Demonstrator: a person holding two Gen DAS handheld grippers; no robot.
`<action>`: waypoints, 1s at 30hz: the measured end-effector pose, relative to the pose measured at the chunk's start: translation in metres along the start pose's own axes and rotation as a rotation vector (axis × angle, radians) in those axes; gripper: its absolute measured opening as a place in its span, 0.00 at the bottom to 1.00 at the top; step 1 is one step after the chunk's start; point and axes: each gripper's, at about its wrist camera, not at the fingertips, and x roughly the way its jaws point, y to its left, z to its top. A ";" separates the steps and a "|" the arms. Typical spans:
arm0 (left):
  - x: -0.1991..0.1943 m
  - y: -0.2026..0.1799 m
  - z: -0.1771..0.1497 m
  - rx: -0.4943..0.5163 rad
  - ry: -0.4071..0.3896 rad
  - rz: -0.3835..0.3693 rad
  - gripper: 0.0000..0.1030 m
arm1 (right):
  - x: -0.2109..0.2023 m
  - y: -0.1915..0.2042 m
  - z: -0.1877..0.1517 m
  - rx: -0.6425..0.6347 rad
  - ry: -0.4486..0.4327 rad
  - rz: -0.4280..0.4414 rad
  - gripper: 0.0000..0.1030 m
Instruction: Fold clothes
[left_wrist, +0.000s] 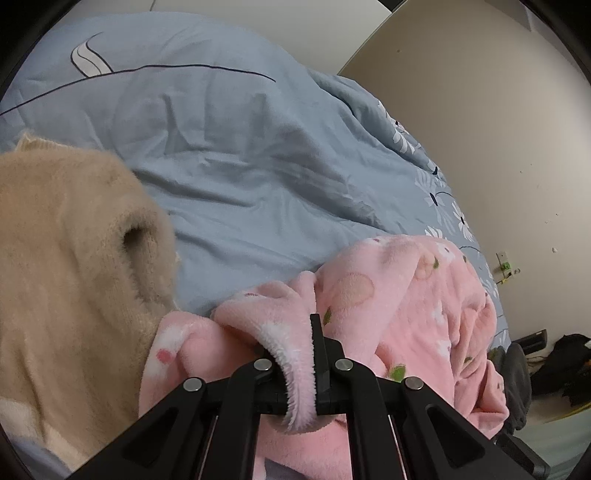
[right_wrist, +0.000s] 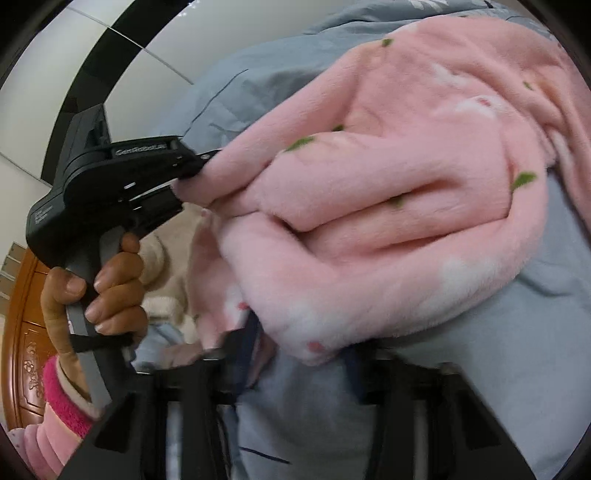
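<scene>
A pink fleece garment (left_wrist: 406, 314) with white and green prints lies bunched on the blue duvet (left_wrist: 240, 166). My left gripper (left_wrist: 297, 350) is shut on a white-lined edge of it, and the cloth curls down between the jaws. In the right wrist view a hand (right_wrist: 114, 288) holds the left gripper (right_wrist: 192, 173), which lifts a corner of the pink garment (right_wrist: 388, 192). My right gripper (right_wrist: 299, 350) is blurred at the bottom, its fingers (right_wrist: 246, 339) spread apart under the garment's hanging lower edge, gripping nothing that I can see.
A beige fleece garment (left_wrist: 74, 258) is heaped at the left, touching the pink one. A bare wall (left_wrist: 498, 129) runs along the bed's right side, with dark items (left_wrist: 569, 365) on the floor. A carved wooden panel (right_wrist: 22, 332) stands at the far left.
</scene>
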 end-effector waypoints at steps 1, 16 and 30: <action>0.000 0.001 0.000 -0.003 0.000 -0.004 0.05 | -0.002 0.001 0.001 -0.002 -0.010 -0.004 0.10; -0.002 -0.009 -0.003 -0.029 0.055 -0.119 0.05 | -0.206 -0.067 0.078 0.078 -0.447 -0.240 0.07; 0.007 0.021 -0.002 -0.123 0.082 -0.077 0.05 | -0.199 -0.107 0.051 0.087 -0.311 -0.412 0.46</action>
